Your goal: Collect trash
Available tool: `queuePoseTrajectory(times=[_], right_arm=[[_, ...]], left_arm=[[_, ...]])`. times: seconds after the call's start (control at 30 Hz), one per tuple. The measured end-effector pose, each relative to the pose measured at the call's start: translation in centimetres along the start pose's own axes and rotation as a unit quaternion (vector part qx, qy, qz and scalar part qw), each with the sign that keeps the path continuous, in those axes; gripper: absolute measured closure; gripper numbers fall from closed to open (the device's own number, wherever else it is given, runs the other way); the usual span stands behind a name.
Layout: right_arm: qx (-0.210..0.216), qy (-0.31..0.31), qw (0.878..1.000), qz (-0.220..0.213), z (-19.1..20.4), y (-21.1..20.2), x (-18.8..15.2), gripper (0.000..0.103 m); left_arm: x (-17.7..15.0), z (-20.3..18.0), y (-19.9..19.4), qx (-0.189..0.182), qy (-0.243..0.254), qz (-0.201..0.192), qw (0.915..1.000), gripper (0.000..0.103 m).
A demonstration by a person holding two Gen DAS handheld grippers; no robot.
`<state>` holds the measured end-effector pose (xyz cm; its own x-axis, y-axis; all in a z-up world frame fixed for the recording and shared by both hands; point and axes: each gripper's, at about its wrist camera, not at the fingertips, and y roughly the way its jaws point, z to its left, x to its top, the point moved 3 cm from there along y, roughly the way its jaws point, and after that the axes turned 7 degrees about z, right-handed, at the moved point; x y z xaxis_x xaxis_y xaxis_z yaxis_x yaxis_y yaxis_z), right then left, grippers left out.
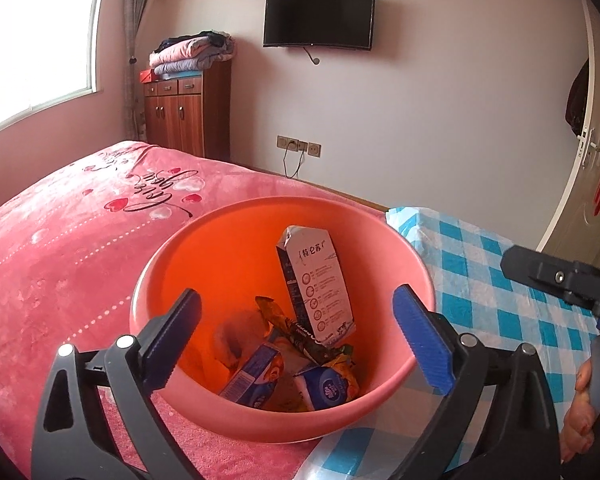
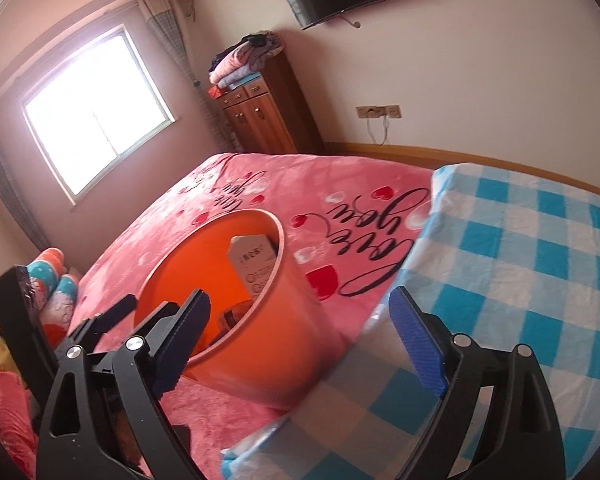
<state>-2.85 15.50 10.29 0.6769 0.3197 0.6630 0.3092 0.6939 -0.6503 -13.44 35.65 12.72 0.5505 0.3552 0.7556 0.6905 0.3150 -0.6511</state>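
Observation:
An orange plastic bin (image 1: 204, 264) stands on the pink bed. It holds a white milk carton (image 1: 320, 284) leaning upright, a brown snack wrapper (image 1: 296, 330), a blue box (image 1: 252, 380) and a blue tissue pack (image 1: 328, 390). My left gripper (image 1: 300, 340) is open and empty, held over the bin's near rim. My right gripper (image 2: 304, 344) is open and empty, to the right of the bin (image 2: 284, 344) and above the edge of the checked cloth. The carton (image 2: 256, 264) shows inside the bin. The left gripper's fingers (image 2: 116, 314) show beside the bin in the right wrist view.
A pink blanket (image 1: 60, 248) covers the bed. A blue-and-white checked cloth (image 2: 520, 280) covers a table at the right, beside the bin. A wooden cabinet (image 1: 188, 112) with folded blankets, a wall TV (image 1: 320, 18) and a door (image 1: 596, 160) stand beyond. Pillows (image 2: 56, 288) lie at left.

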Motion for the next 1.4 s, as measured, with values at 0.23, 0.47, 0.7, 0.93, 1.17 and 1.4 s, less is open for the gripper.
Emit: queuePoseTrajectory(times=[0.23,0.47,0.7,0.93,1.17,1.4], right_arm=[[-0.023,0.016,0.999,-0.018,-2.1,-1.7,-0.6,0.012],[-0.055,0.020,0.998,-0.035,-3.7,-3.5,-1.6,0.012],[-0.093,0.018,0.994,-0.052,-5.1,-5.5,-2.8,0.012],[-0.127,0.018,0.989,-0.072,-6.8,-7.4,-3.8,0.012],[-0.159,0.020,0.983,-0.085,-8.3,-9.1,-5.0,0.012],[-0.177,0.034,0.979,-0.093,-10.2,-10.6,-6.4,0.012]], left_arm=[[0.1,-1.4,-0.8,-0.008,0.007,-0.008,0.9999,0.004],[0.0,-3.5,-1.4,-0.020,0.024,-0.012,0.9994,0.004],[-0.3,-5.8,-1.8,-0.032,0.043,-0.014,0.9985,0.004],[-0.8,-8.0,-2.2,-0.047,0.057,-0.012,0.9972,0.004],[-1.3,-10.4,-2.6,-0.063,0.075,-0.010,0.9952,0.004],[-1.8,-12.9,-2.8,-0.078,0.096,-0.004,0.9923,0.004]])
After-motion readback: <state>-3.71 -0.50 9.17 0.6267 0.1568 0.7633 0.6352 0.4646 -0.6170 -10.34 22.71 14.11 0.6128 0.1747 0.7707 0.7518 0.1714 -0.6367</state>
